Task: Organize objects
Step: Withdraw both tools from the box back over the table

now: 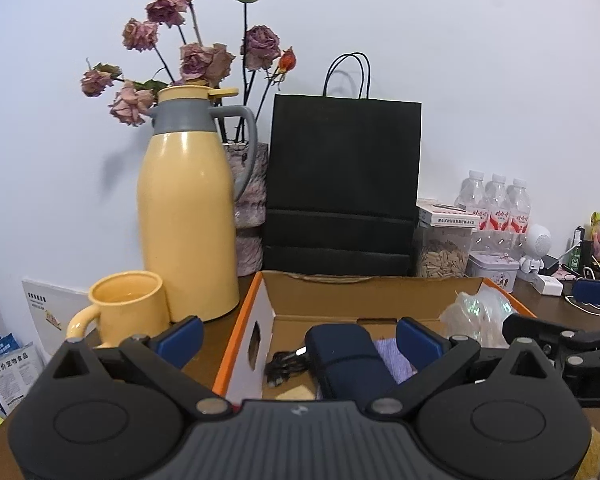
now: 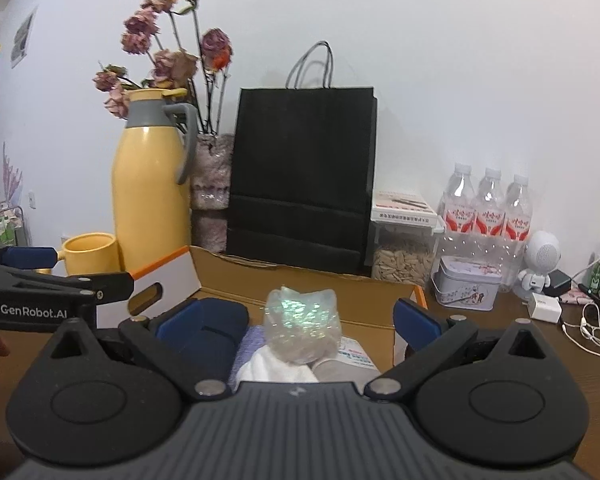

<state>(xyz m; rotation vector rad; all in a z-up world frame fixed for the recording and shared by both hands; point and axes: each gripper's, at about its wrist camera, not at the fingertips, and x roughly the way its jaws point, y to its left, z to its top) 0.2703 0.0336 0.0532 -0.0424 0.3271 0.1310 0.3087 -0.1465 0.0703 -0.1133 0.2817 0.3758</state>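
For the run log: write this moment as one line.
left gripper: open, over cardboard box | right gripper: open, empty | iridescent bag: in box

The one line that reads clearly is "GenRobot.AI", in white letters on the black side of the left gripper (image 2: 32,258), left of the cardboard box (image 2: 300,280). A white "D" shows on the black body of the right gripper (image 1: 596,292), right of that box. Left of the box, the blue-and-white leaflets (image 1: 4,372) carry "全价宠物食品". Behind the box to the right, the water bottles (image 2: 488,208) wear red labels with Chinese characters too small to read
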